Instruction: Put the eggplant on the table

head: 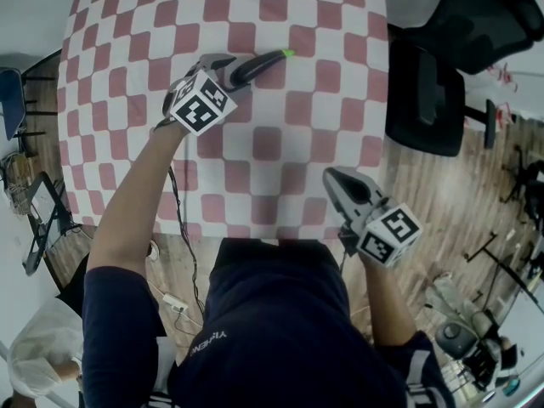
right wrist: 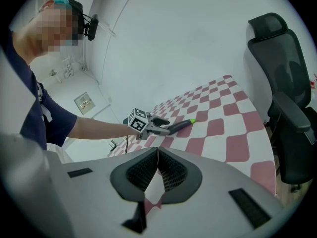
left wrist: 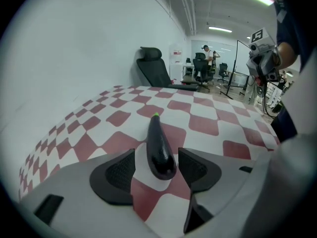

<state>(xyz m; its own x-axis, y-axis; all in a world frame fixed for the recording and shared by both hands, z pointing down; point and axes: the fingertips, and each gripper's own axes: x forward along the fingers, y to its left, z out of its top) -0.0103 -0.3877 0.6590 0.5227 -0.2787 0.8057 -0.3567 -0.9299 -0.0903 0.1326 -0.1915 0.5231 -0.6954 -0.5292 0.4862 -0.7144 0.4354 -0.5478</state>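
We note table bare to far edge. Eggplant lies btwn left gripper jaws, spread, untouched. Right gripper pressed together.

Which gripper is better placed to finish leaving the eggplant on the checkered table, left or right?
Left. The left gripper has its jaws apart either side of the eggplant, which lies on the table. The right gripper is shut and empty, back near the table's near edge.

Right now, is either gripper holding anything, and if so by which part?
Nothing is held. The left gripper is open around the thick end of the eggplant, with its pads not pressing it. The right gripper is shut and empty.
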